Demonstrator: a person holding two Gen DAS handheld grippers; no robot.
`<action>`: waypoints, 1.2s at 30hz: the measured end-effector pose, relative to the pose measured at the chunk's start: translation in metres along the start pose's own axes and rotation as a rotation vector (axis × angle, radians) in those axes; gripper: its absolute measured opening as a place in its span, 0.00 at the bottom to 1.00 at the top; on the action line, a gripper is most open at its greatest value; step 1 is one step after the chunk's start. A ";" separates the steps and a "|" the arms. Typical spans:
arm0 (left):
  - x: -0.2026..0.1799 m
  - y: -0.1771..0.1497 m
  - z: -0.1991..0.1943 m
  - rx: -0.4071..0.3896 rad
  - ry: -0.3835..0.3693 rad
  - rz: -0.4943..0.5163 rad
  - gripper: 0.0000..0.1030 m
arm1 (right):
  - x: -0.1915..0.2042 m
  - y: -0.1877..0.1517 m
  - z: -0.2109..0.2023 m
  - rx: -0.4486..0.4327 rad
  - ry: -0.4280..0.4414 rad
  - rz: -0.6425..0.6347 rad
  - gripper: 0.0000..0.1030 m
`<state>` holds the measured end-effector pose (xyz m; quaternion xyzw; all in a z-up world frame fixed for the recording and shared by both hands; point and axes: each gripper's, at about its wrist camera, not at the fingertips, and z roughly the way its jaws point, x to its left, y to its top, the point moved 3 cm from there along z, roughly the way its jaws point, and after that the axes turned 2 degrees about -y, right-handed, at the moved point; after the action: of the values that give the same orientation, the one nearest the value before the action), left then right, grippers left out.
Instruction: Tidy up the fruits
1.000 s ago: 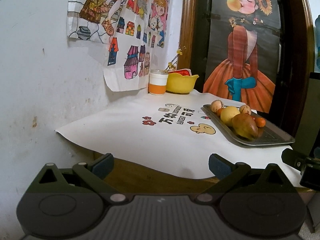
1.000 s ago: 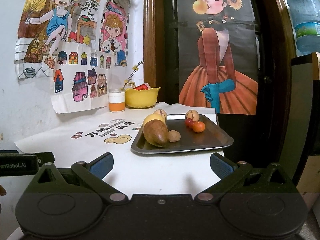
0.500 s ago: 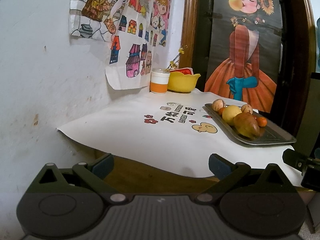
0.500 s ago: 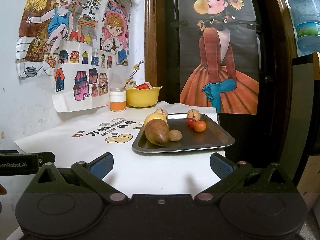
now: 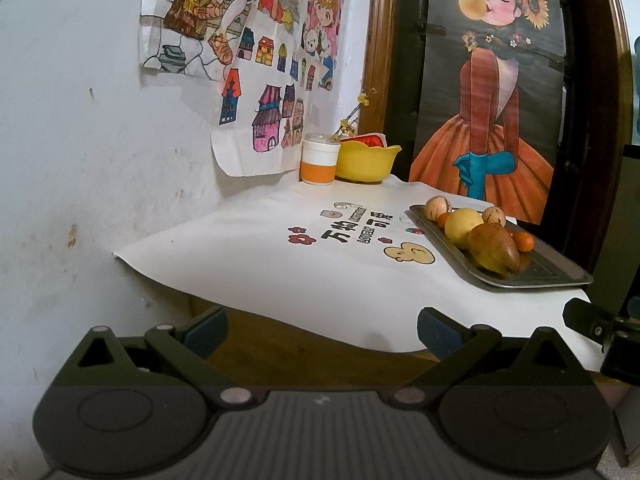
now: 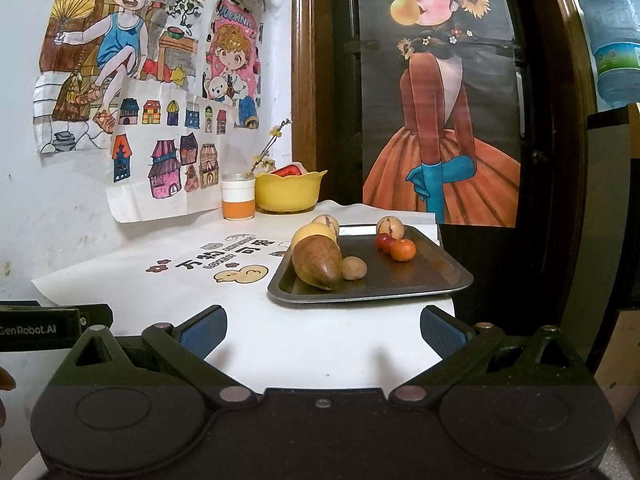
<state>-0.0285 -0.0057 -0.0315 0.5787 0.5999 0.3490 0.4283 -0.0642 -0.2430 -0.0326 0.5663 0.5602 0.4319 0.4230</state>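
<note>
**Fruit on the tray, both grippers empty**

Fruit sits grouped on a dark metal tray (image 6: 424,280) at the right side of the counter (image 6: 320,344), which is covered with a white printed sheet (image 5: 248,256).

Nearest, the left gripper (image 5: 322,326) hangs off the counter's front edge, its jaws spread wide with nothing between them. The right gripper (image 6: 322,326) hovers over the near part of the sheet, jaws likewise spread and empty, short of the tray. The edge of the left gripper's body shows at the left of the right wrist view.

On the tray, a brown-green mango (image 6: 317,262) lies closest, with a small brown fruit (image 6: 354,268) touching its right side. Behind the mango is a round yellow fruit (image 6: 312,233). To the right, an orange fruit (image 6: 403,249) sits just beside a red one (image 6: 384,241). Two tan fruits (image 6: 390,227) stand at the far edge.

Further back, in the corner, a white and orange cup (image 6: 238,200) stands beside a yellow bowl (image 6: 289,194) holding something red. Coloured drawings (image 6: 132,80) hang on the wall, and a poster (image 6: 440,100) covers the door.
</note>
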 end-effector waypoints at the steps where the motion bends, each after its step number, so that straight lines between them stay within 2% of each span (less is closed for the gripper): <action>1: 0.000 0.000 0.000 0.000 0.000 0.000 1.00 | 0.001 0.000 0.000 0.000 0.000 0.000 0.99; 25: -0.006 0.000 -0.003 0.006 -0.019 0.015 1.00 | 0.002 0.000 -0.001 0.003 0.003 0.001 0.99; 31: -0.006 0.001 -0.002 0.050 -0.038 -0.017 1.00 | 0.001 0.000 0.000 0.003 0.002 0.001 0.99; 36: -0.009 0.003 -0.006 0.027 -0.034 0.002 1.00 | 0.001 0.000 0.000 0.004 0.002 0.002 0.99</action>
<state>-0.0333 -0.0142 -0.0253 0.5908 0.5965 0.3313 0.4305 -0.0644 -0.2419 -0.0323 0.5671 0.5610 0.4319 0.4209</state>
